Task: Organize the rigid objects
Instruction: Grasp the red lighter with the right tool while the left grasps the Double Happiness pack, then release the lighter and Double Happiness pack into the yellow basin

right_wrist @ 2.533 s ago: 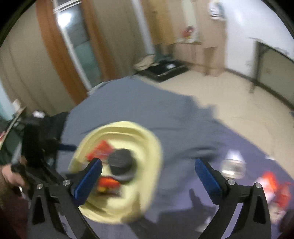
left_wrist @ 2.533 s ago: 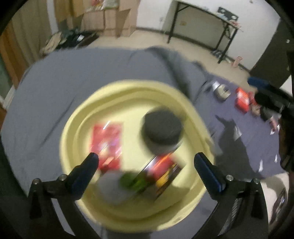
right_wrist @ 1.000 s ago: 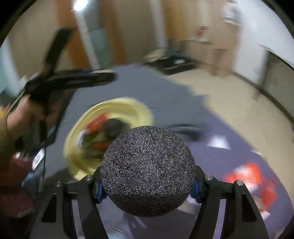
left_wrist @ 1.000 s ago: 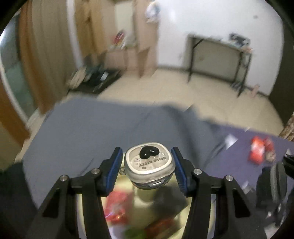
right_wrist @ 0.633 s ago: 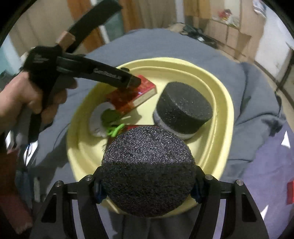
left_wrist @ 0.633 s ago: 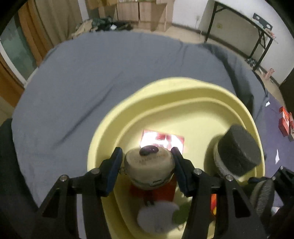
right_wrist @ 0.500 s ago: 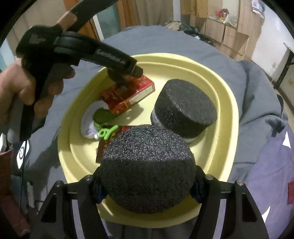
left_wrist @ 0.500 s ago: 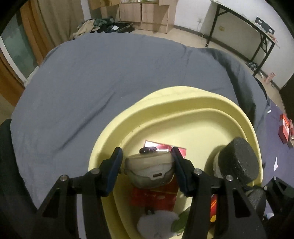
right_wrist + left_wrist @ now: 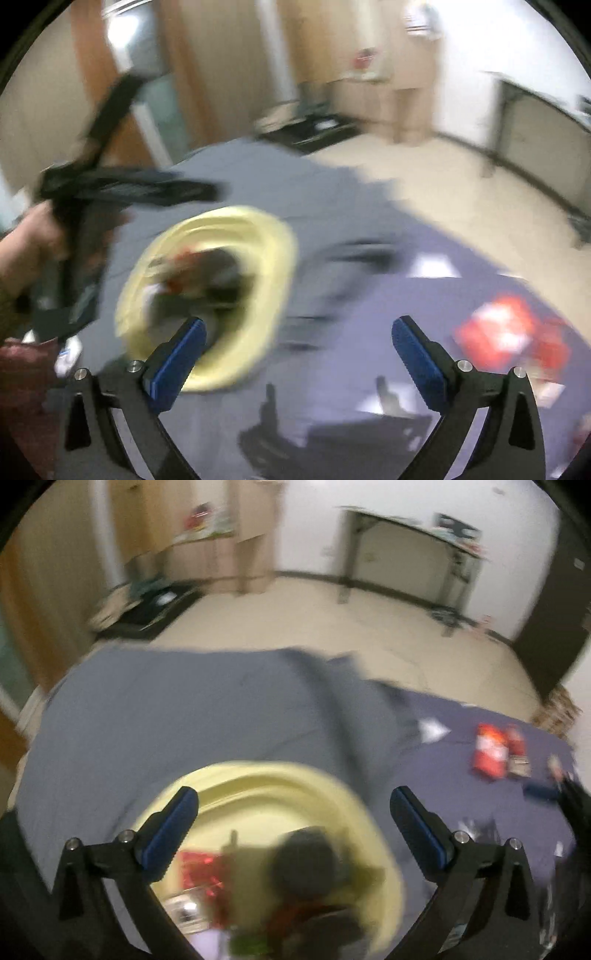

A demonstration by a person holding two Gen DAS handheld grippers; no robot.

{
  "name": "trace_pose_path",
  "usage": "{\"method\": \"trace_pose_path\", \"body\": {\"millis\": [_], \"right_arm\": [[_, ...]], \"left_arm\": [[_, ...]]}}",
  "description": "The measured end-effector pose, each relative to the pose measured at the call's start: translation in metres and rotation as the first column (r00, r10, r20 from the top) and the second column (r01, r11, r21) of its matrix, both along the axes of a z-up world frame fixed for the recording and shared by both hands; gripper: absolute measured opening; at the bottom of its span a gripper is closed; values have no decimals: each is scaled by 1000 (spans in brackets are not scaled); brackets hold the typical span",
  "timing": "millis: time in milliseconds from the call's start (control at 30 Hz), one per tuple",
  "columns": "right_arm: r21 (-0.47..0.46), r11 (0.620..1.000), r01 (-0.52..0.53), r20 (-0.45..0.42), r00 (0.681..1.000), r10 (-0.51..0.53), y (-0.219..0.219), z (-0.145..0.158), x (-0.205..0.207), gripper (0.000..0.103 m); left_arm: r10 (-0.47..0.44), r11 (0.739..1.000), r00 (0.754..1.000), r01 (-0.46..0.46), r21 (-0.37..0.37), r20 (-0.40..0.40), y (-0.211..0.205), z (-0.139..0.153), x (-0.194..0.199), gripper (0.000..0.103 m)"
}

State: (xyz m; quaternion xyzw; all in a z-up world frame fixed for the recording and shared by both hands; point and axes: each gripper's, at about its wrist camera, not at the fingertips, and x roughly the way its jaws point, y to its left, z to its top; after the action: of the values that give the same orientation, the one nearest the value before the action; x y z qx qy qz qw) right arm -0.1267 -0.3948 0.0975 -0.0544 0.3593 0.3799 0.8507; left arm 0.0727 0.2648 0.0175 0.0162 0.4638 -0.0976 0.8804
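A yellow basin (image 9: 354, 805) sits on the grey bedsheet and holds dark foam cylinders (image 9: 303, 867), a red box (image 9: 199, 867) and a small tin, all blurred. My left gripper (image 9: 293, 830) is open and empty above the basin. My right gripper (image 9: 295, 350) is open and empty, to the right of the basin (image 9: 273, 258). The left gripper shows blurred at the upper left of the right wrist view (image 9: 122, 192).
Red packets (image 9: 491, 753) and small items lie on the purple cloth at the right, also in the right wrist view (image 9: 506, 332). White paper scraps (image 9: 432, 266) lie nearby. Beyond the bed are bare floor, a black desk (image 9: 413, 561) and cardboard boxes.
Both grippers have opened and lifted away from the basin. The tin has left the left gripper and the foam cylinder the right one; both views are now blurred with motion.
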Motion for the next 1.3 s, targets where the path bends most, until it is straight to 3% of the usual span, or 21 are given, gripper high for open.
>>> {"method": "trace_pose_path", "body": {"millis": [67, 200, 333, 467, 600, 667, 733, 800, 833, 867, 1033, 1300], "right_arm": [[-58, 987, 147, 9, 989, -147, -57, -7, 27, 103], [-127, 911, 393, -15, 917, -398, -149, -33, 78, 102], [-136, 890, 435, -83, 890, -448, -171, -55, 105, 82], [-108, 895, 433, -118, 888, -444, -169, -58, 119, 78], [-146, 903, 403, -132, 897, -422, -173, -71, 134, 74], [-157, 908, 389, -139, 901, -410, -173, -76, 139, 67], [-152, 911, 383, -143, 904, -404, -173, -81, 141, 52], [-141, 913, 383, -136, 906, -401, -176, -84, 141, 47], [-138, 913, 384, -133, 906, -401, -175, -85, 139, 44], [-138, 914, 382, -127, 908, -399, -177, -85, 139, 42], [-131, 912, 388, -115, 908, -403, -185, -86, 135, 22], [-112, 927, 357, -58, 929, -365, -182, -73, 122, 22]], "left_arm": [[-88, 996, 996, 88, -3, 0, -48, 1, 4, 103], [-217, 976, 976, 217, 10, -24, -136, -13, 23, 103], [-291, 957, 954, 291, -6, -76, -206, -49, 38, 103], [-349, 935, 925, 355, 12, -152, -246, -88, 42, 103], [-382, 918, 910, 394, 48, -162, -267, -104, 45, 103], [-387, 915, 907, 401, 55, -167, -275, -107, 48, 103], [-389, 911, 907, 405, 78, -162, -283, -111, 54, 102], [-373, 915, 915, 390, 98, -155, -285, -113, 59, 96], [-374, 918, 914, 389, 78, -158, -285, -114, 60, 82], [-377, 920, 912, 389, 51, -164, -286, -114, 62, 58], [-387, 919, 909, 394, 20, -156, -286, -113, 56, 58], [-335, 942, 938, 332, -40, -88, -247, -74, 46, 58]]}}
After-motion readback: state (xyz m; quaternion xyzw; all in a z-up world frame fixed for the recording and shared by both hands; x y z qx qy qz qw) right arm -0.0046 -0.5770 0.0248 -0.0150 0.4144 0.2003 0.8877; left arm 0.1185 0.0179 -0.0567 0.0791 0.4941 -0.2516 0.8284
